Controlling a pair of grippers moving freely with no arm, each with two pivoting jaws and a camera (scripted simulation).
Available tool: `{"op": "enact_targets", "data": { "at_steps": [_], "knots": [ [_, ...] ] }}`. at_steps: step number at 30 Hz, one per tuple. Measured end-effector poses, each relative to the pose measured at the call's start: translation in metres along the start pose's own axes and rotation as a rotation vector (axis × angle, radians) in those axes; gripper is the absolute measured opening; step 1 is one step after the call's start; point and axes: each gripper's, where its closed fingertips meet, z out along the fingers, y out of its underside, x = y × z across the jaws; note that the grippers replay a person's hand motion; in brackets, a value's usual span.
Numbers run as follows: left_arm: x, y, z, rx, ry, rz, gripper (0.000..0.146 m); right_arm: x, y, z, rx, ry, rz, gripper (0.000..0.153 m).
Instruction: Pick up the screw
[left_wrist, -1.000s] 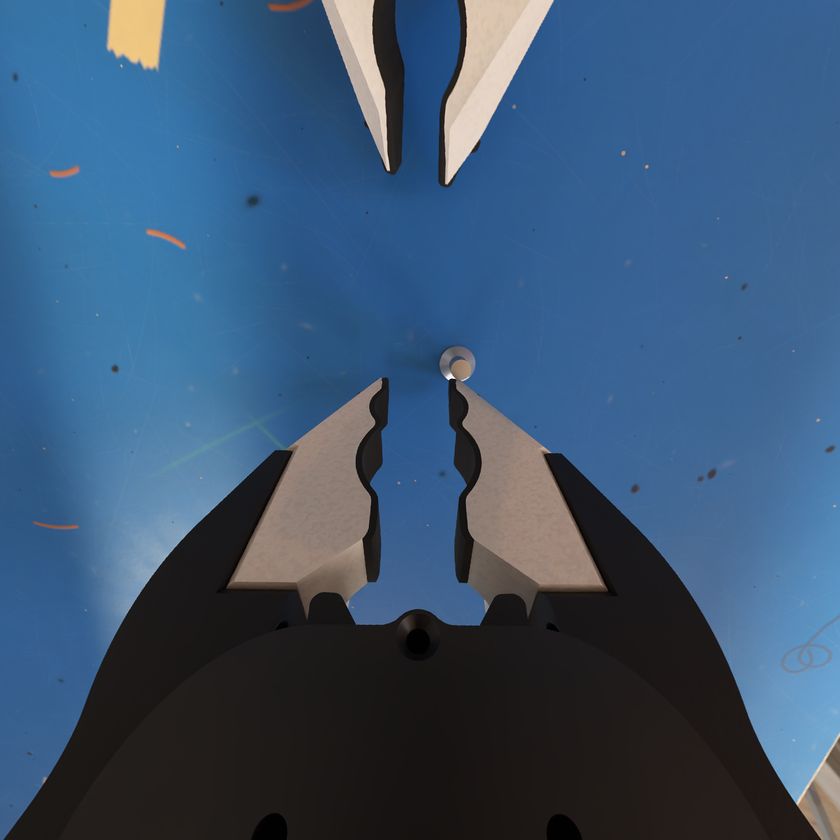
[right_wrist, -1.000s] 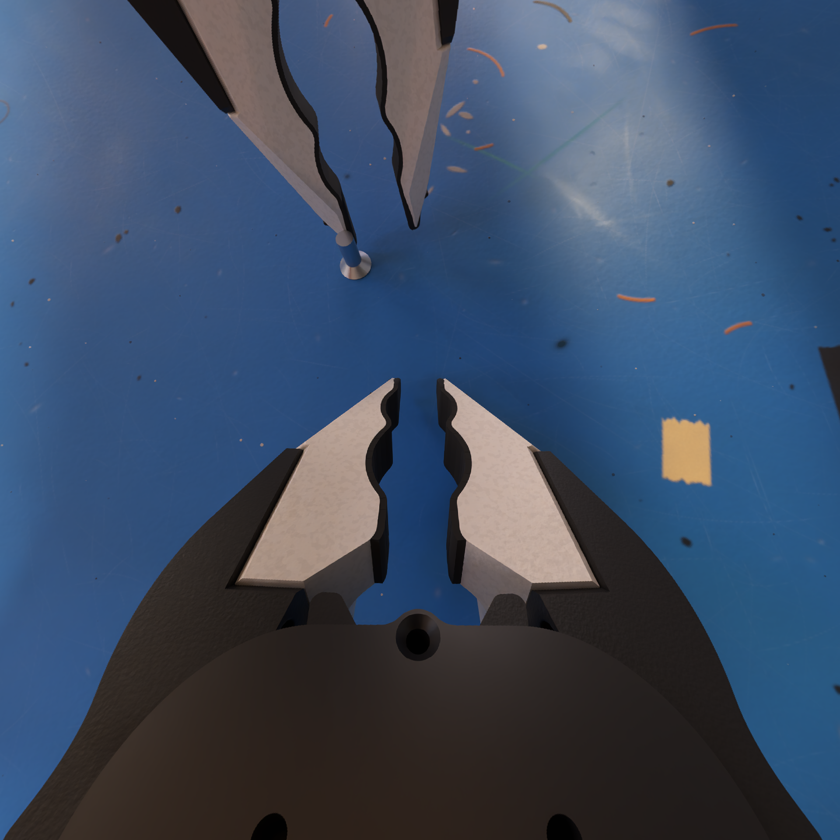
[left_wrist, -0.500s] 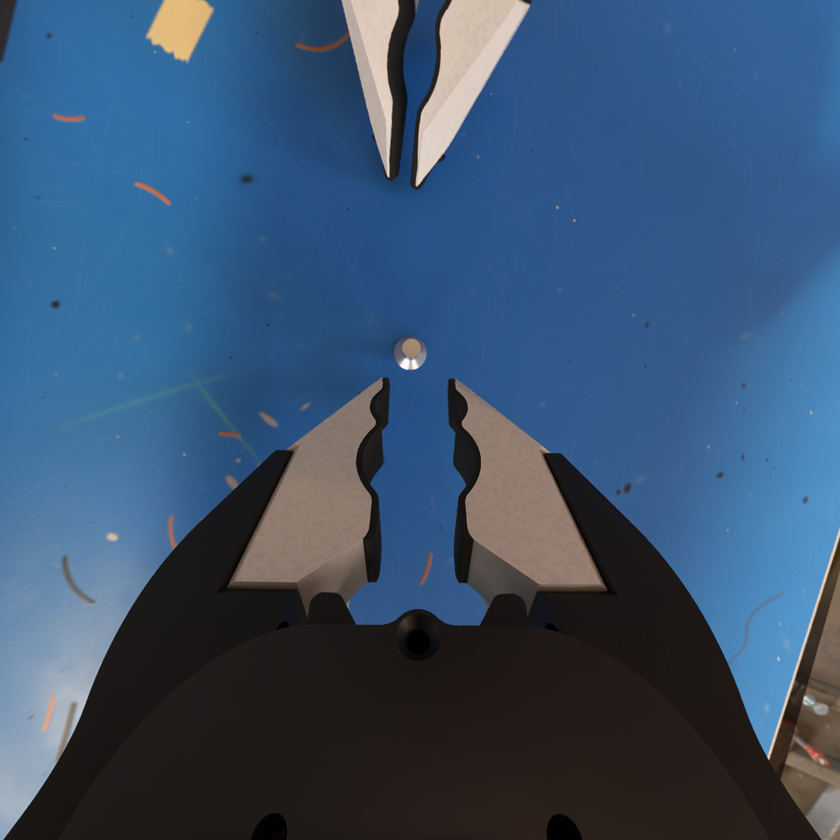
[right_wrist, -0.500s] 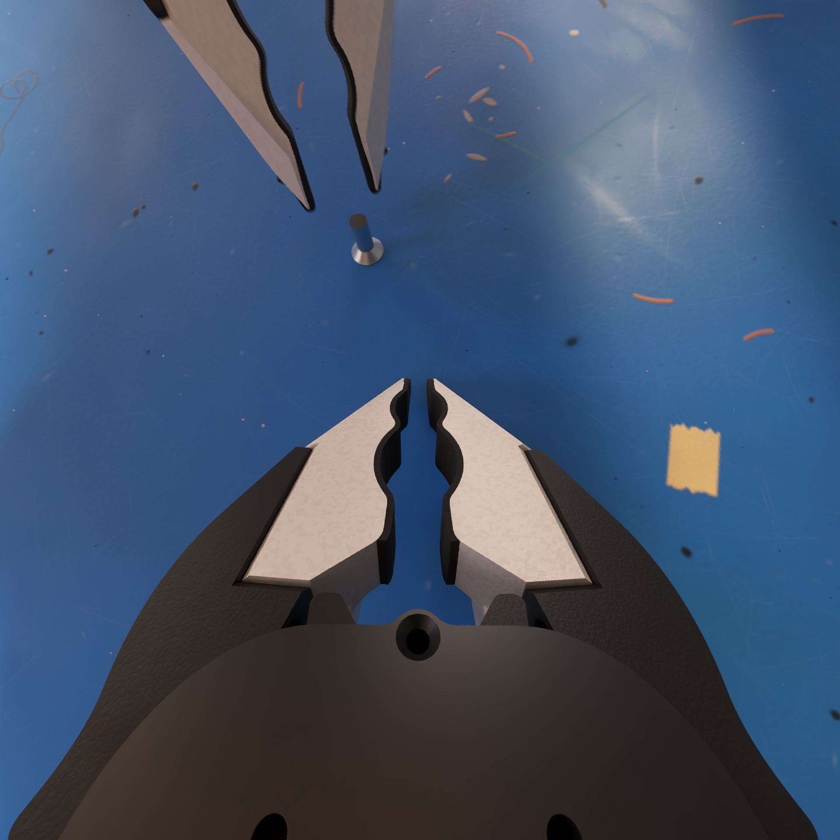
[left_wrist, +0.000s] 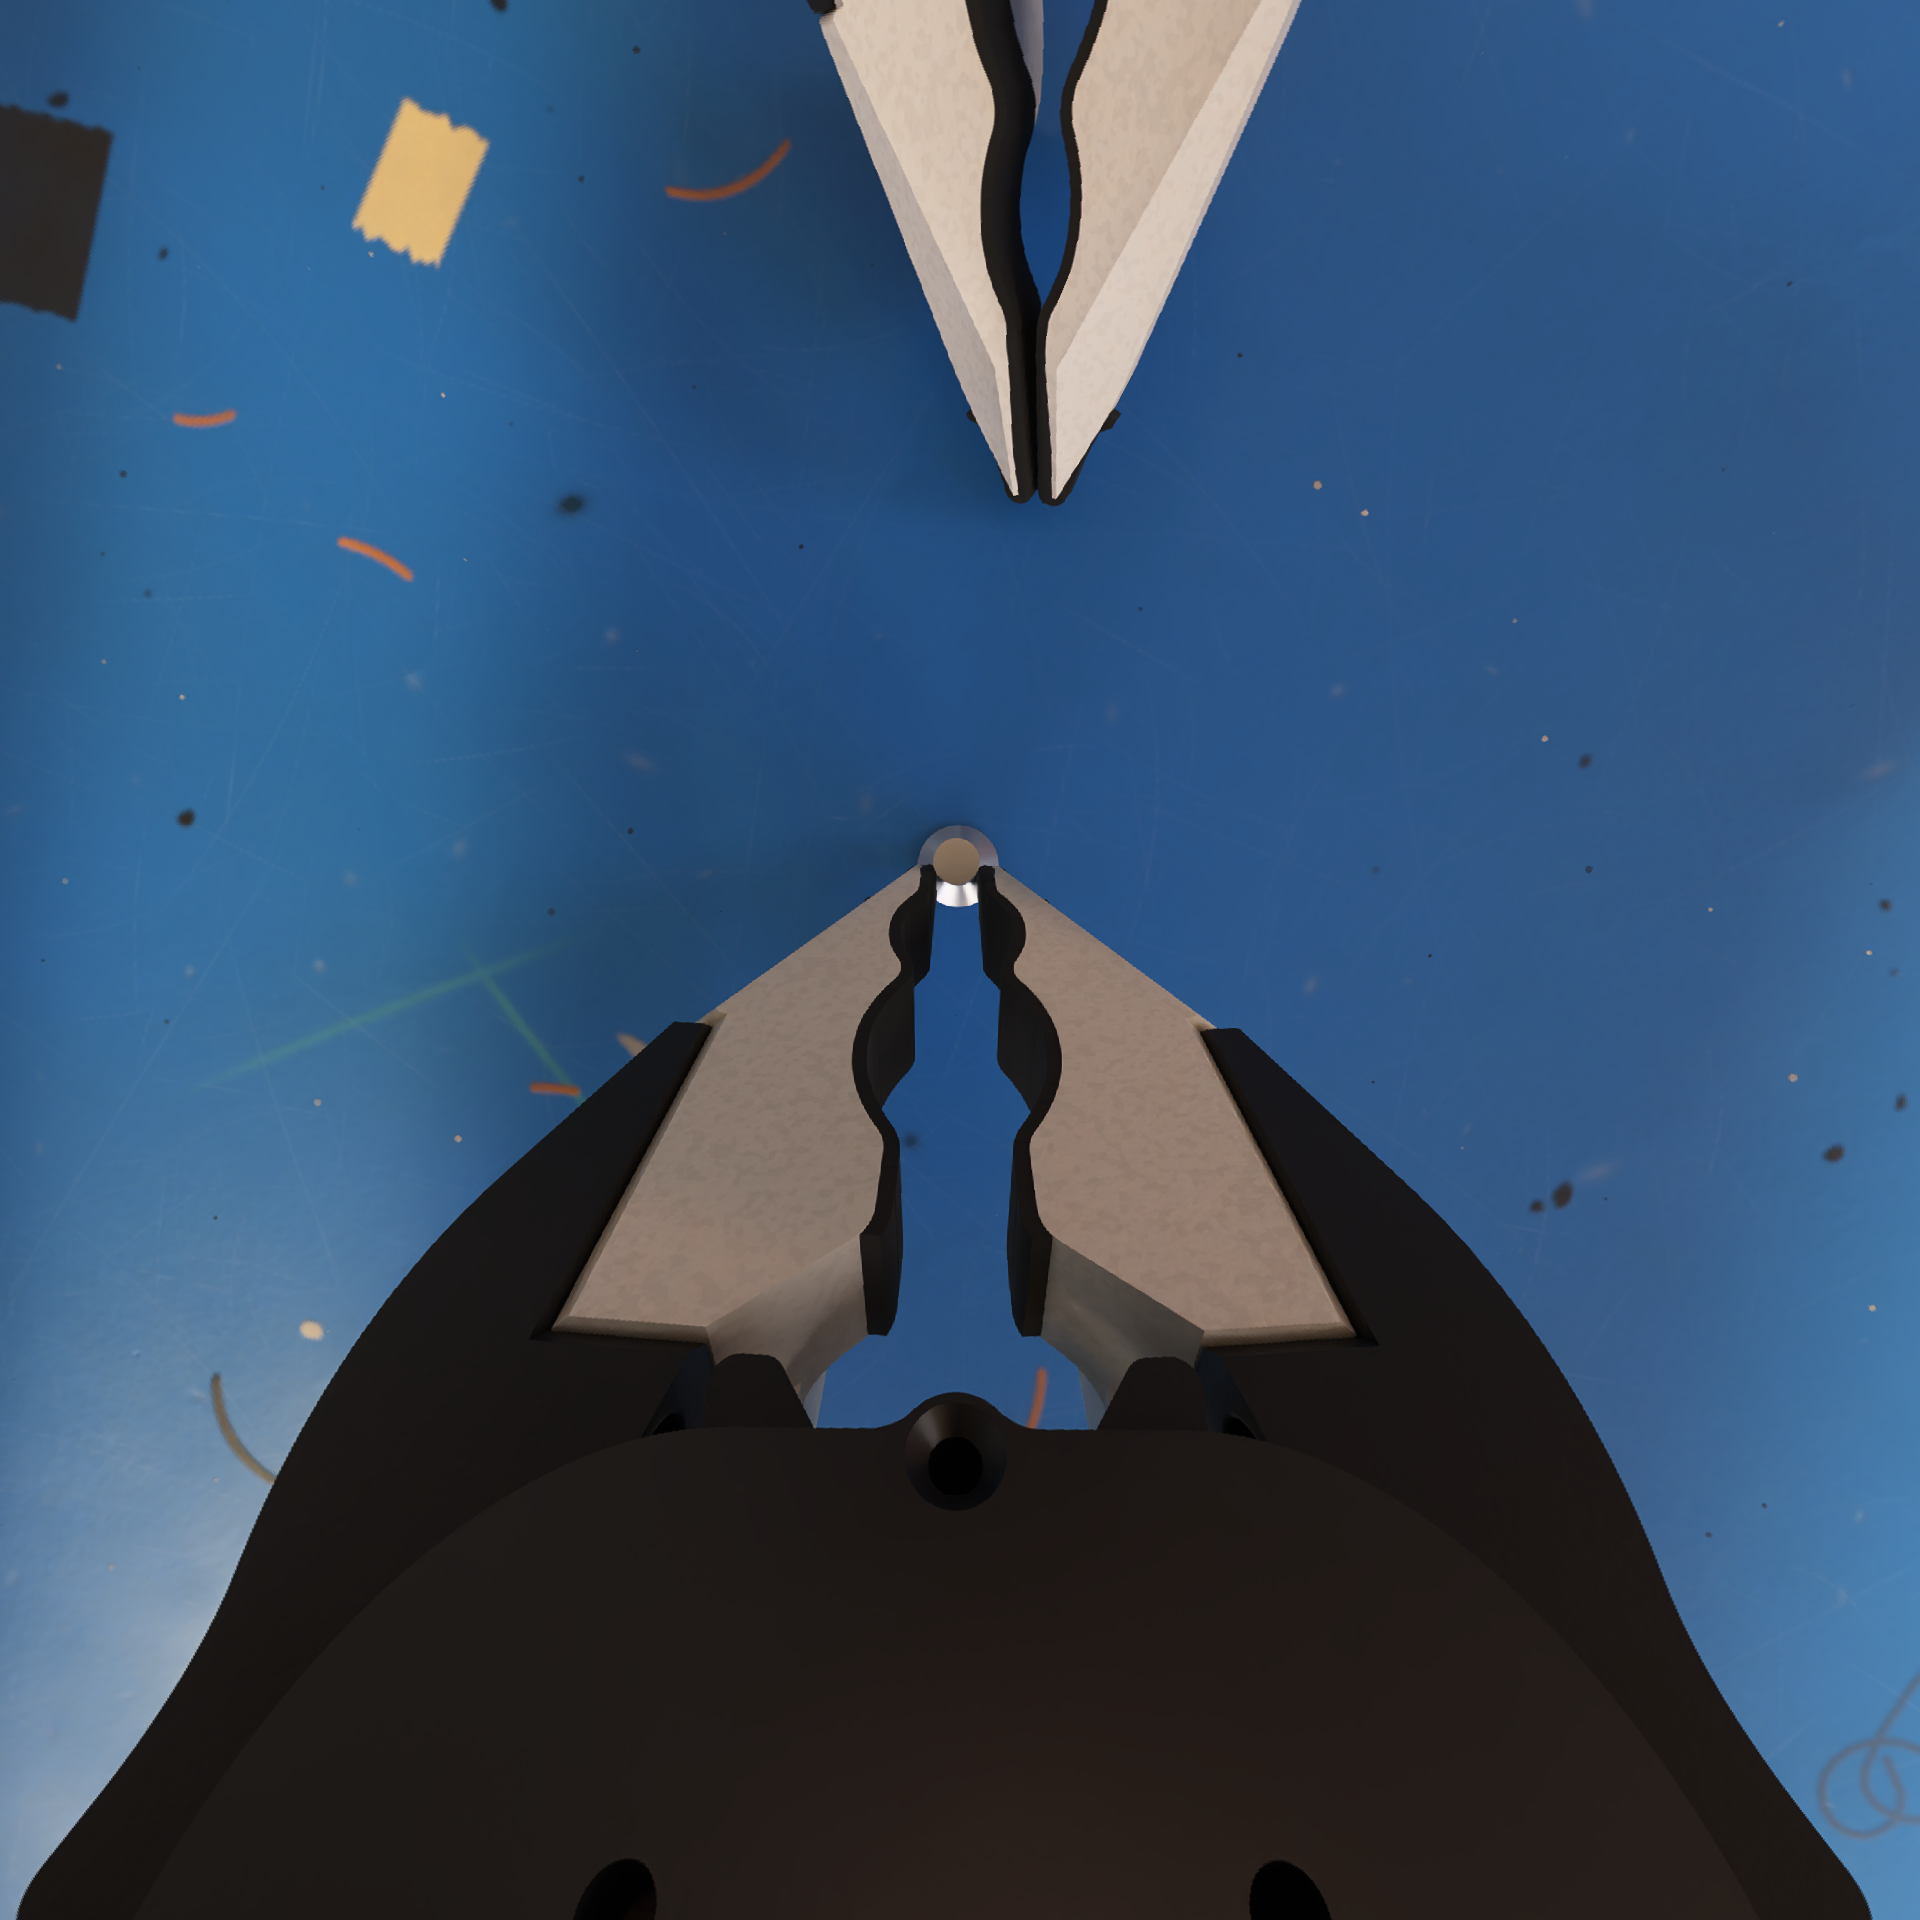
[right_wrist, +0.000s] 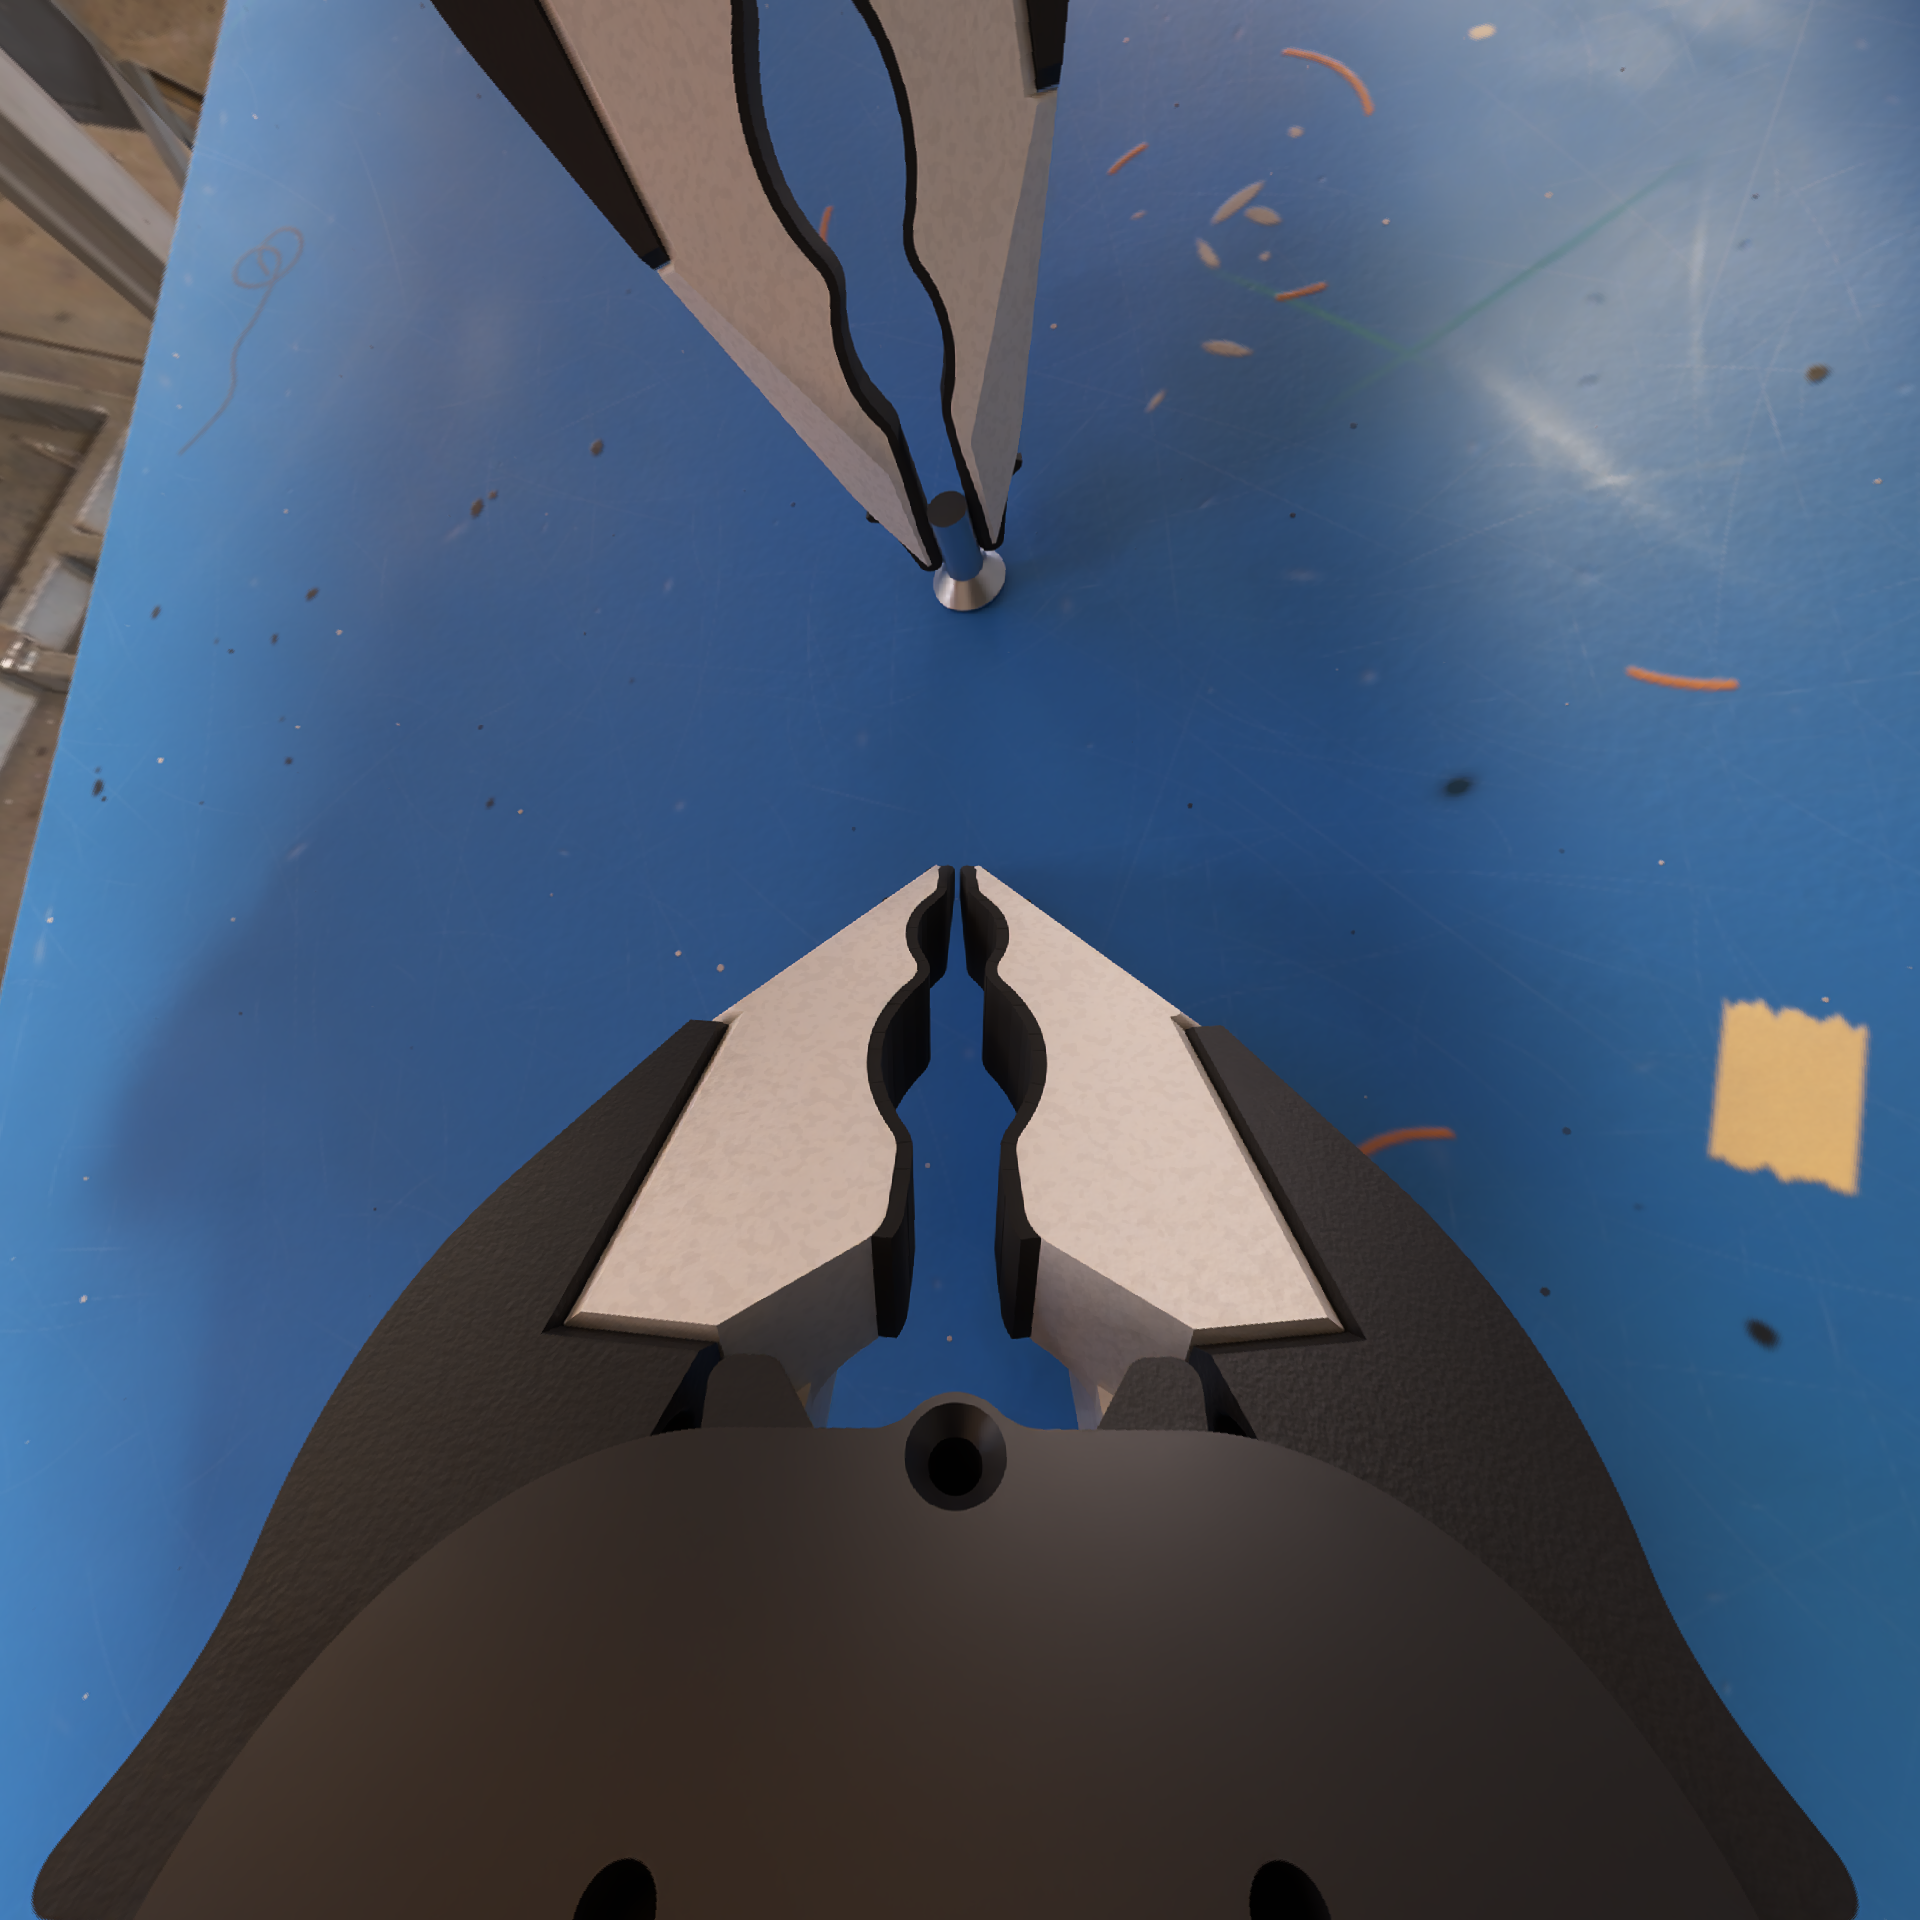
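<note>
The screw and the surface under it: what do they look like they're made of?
The screw looks like polished bare metal: silvery, with bright highlights on its shank and flared head. The blue table is likely painted or laminated board; its satin sheen shows fine scratches, dark specks and glare patches. Neither material is certain from looks alone.

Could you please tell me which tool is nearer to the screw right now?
Left. The left tool has its tips on either side of the upright screw; the right tool hangs shut, well apart from it.
</note>
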Motion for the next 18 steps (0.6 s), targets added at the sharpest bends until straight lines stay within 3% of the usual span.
{"op": "enact_targets", "data": {
  "at_steps": [3, 7, 11, 14, 18],
  "knots": [
    [0.0, 0.0, 0.0, 0.035, -0.002, 0.003, 0.008, 0.0, 0.0, -0.001, 0.014, -0.015, 0.008, 0.001],
    [-0.001, 0.004, -0.003, 0.071, -0.028, 0.014, 0.008, 0.0, -0.003, -0.002, 0.04, -0.028, 0.024, 0.017],
    [0.0, 0.003, -0.009, 0.128, -0.032, 0.013, 0.008, 0.003, -0.006, -0.002, 0.058, 0.008, 0.004, 0.02],
    [0.002, 0.001, -0.013, 0.163, -0.028, 0.003, 0.008, -0.002, -0.013, -0.001, 0.08, 0.01, -0.027, 0.02],
    [0.006, -0.008, -0.018, 0.234, -0.031, 0.017, 0.008, -0.009, -0.028, -0.005, 0.151, 0.0, -0.046, 0.008]
  ]
}}
